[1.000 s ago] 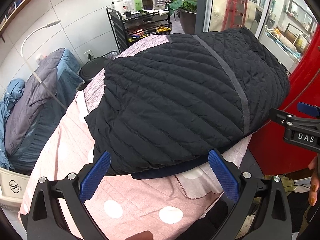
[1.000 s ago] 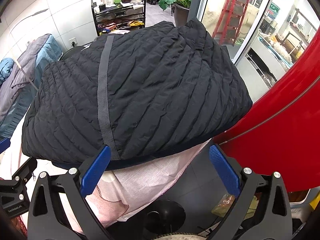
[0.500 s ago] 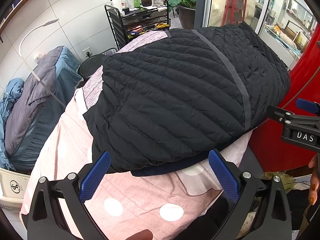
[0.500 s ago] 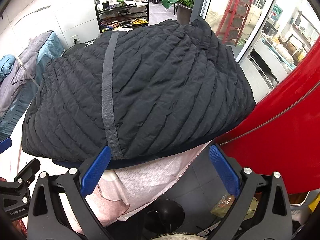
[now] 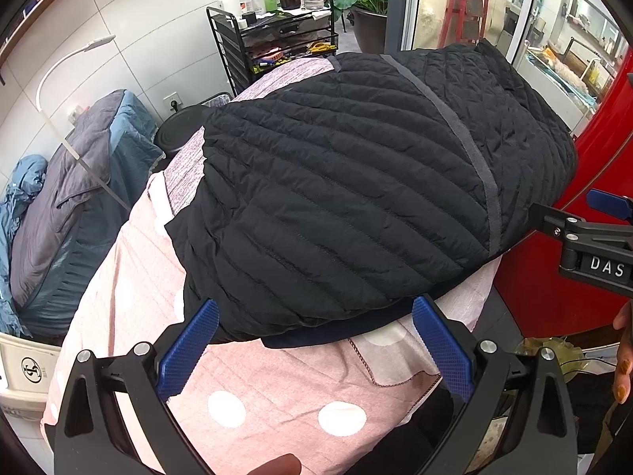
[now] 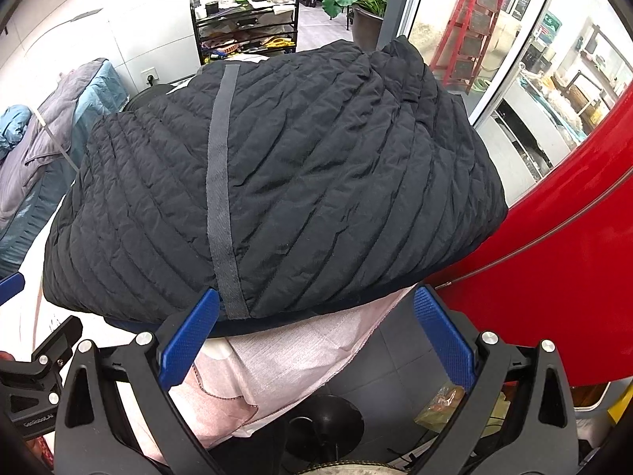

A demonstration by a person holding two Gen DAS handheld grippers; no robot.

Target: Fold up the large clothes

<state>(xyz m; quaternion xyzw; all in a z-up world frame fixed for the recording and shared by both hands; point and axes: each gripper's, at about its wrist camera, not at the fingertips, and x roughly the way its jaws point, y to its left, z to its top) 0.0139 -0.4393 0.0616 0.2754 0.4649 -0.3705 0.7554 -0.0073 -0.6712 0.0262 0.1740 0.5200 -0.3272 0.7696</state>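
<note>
A black quilted jacket (image 5: pixel 356 198) with a grey strip lies folded in a thick bundle on a table under a pink polka-dot cloth (image 5: pixel 257 388). It also fills the right wrist view (image 6: pixel 296 182). My left gripper (image 5: pixel 314 340) is open and empty, its blue pads just short of the bundle's near edge. My right gripper (image 6: pixel 316 332) is open and empty at the bundle's near right edge, over the hanging cloth (image 6: pixel 285 360). The right gripper's side shows at the right of the left wrist view (image 5: pixel 593 245).
A red curved panel (image 6: pixel 554 277) stands close on the right. A black shelf cart (image 5: pixel 277 47) with bottles is behind the table. Grey and blue bedding (image 5: pixel 71 182) is piled at the left, above a white bin (image 5: pixel 23 372). A black stool base (image 6: pixel 324 423) is on the floor.
Both grippers have edged slightly closer to the jacket's near edge. The jacket has not visibly moved and both grippers stay open.
</note>
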